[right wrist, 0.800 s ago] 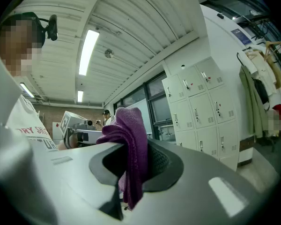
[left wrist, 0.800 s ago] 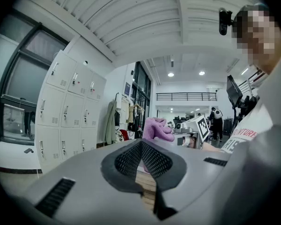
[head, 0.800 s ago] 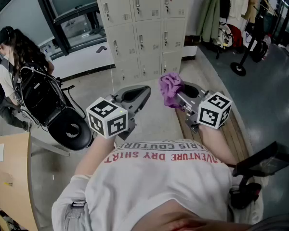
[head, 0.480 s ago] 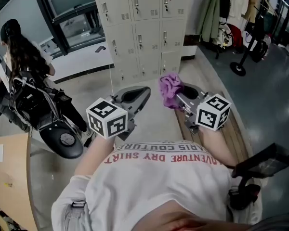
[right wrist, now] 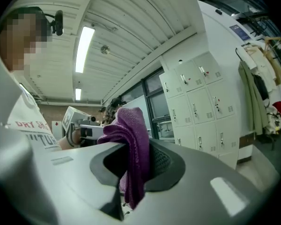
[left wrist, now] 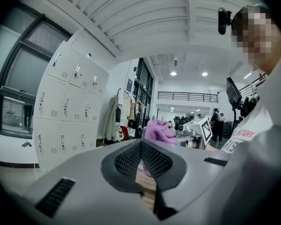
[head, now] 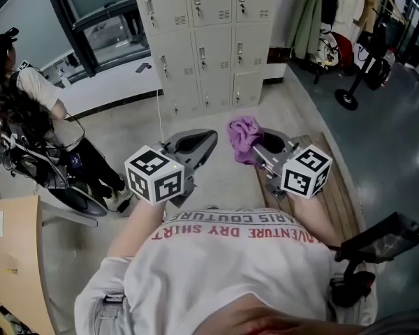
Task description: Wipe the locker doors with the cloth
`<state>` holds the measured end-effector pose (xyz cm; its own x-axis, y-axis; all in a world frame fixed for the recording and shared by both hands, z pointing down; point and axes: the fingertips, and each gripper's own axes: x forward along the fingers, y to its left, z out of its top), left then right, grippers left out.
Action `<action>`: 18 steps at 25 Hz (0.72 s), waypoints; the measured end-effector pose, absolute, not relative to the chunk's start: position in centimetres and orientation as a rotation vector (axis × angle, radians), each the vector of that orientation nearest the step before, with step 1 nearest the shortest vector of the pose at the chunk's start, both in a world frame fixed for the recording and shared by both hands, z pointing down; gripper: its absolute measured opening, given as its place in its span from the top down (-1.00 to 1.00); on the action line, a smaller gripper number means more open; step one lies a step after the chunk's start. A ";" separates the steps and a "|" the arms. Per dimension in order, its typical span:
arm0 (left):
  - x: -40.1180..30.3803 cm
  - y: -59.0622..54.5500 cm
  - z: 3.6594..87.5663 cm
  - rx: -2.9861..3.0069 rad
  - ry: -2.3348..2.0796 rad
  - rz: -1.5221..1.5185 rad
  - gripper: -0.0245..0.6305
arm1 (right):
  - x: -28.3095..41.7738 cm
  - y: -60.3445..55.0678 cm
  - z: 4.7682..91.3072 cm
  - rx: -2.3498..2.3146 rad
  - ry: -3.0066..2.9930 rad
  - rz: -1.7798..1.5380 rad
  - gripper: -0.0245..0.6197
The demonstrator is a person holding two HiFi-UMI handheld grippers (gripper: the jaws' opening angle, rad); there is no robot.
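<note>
The beige lockers (head: 209, 37) stand against the far wall, several doors with small handles, well ahead of both grippers. A purple cloth (head: 244, 137) is bunched at the tip of my right gripper (head: 255, 147), whose jaws are shut on it; the same cloth (right wrist: 133, 153) hangs between the jaws in the right gripper view. My left gripper (head: 199, 142) is held level beside it, jaws shut with nothing between them. In the left gripper view the lockers (left wrist: 68, 114) are at the left and the cloth (left wrist: 160, 131) shows past the jaw tips.
A person (head: 21, 110) with a backpack bends over a round stool at the left. A wooden bench (head: 342, 197) lies under my right arm. Coats and a stand (head: 349, 96) crowd the right corner. A tan desk edge (head: 17, 257) sits at lower left.
Both grippers have drifted slightly, the right one a little down and toward me. The person at the left has shifted further left and turned away.
</note>
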<state>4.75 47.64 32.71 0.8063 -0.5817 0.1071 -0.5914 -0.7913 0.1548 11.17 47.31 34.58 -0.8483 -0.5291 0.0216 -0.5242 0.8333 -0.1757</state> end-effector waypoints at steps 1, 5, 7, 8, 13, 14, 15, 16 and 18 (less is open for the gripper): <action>4.6 46.7 32.8 2.806 -0.924 0.077 0.93 | 10.7 46.8 35.0 -0.827 3.018 -0.258 0.79; 3.2 42.1 34.0 2.788 -0.919 0.085 0.93 | 8.7 42.8 36.7 -0.802 3.092 -0.258 0.79; 2.4 39.2 34.9 2.775 -0.920 0.079 0.93 | 8.4 39.8 37.7 -0.846 3.098 -0.284 0.79; 2.1 37.7 35.3 2.769 -0.922 0.072 0.93 | 8.5 38.1 38.4 -0.881 3.098 -0.295 0.79; 1.5 27.6 37.5 2.766 -0.908 0.071 0.93 | 8.9 27.2 40.4 -0.976 3.039 -0.365 0.79; 1.3 25.1 37.7 2.771 -0.899 0.084 0.93 | 8.7 24.6 40.3 -0.980 3.035 -0.358 0.79; 1.1 22.4 37.7 2.777 -0.892 0.096 0.93 | 8.5 21.8 40.1 -0.991 3.035 -0.338 0.79; 0.7 19.5 37.6 2.783 -0.889 0.100 0.93 | 8.2 18.9 39.8 -1.010 3.037 -0.314 0.79; -0.1 13.2 36.9 2.795 -0.894 0.090 0.93 | 7.7 12.5 38.8 -1.049 3.033 -0.276 0.79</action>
<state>-0.14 13.24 36.92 0.8144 -0.5677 0.1199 -0.5802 -0.7952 0.1762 7.73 12.53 38.83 -0.7849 -0.6056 0.1310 -0.6193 0.7734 -0.1352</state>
